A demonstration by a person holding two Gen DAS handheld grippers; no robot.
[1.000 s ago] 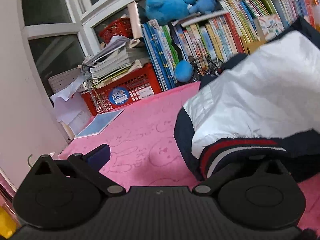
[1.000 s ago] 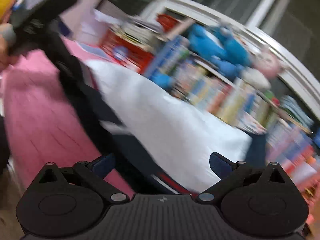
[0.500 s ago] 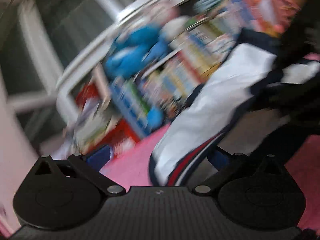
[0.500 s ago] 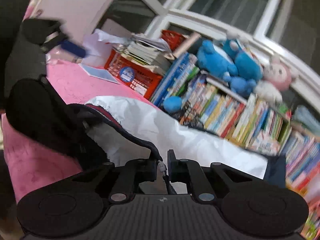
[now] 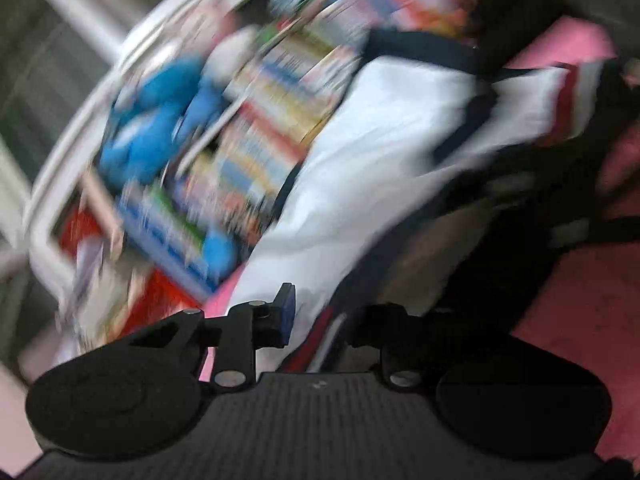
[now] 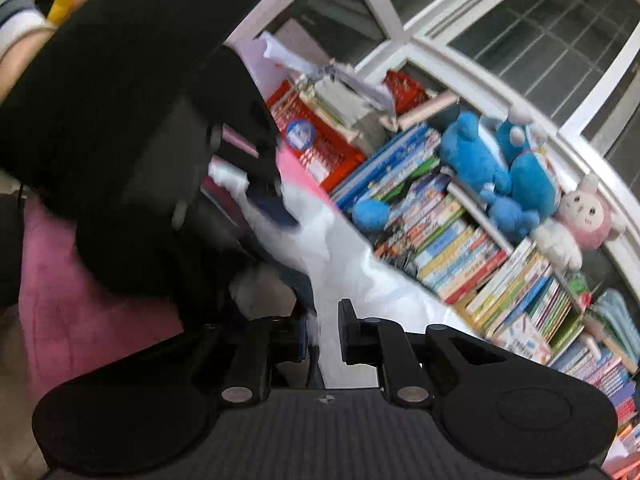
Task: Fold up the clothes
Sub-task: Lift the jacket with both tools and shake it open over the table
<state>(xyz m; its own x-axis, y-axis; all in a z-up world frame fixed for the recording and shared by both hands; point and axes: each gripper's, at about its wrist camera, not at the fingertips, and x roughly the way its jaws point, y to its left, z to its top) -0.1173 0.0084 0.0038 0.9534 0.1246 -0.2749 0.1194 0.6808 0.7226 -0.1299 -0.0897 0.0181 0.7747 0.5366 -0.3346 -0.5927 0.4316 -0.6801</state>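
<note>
**Both tongs pinched on the jacket, lifted over the pink cover**

My left gripper [image 5: 316, 320] has its fingers drawn close on the red-and-white striped hem of the jacket [image 5: 380, 168]; the white body of the garment runs away from the pinch toward 1 o'clock, with its navy trim at the far end. The left view is badly smeared, so the finer folds cannot be read.

My right gripper [image 6: 322, 332] is nearly together too, with white cloth of the jacket [image 6: 360, 276] caught between the pads at 12 o'clock. The other black tool fills that view at 10 o'clock. The pink cover [image 6: 72, 312] lies below at 9 o'clock. Behind, at 2 o'clock, books [image 6: 452, 248] stand in a row with blue plush toys [image 6: 496, 160] on top, and a red basket [image 6: 320, 136] sits at 12 o'clock.
</note>
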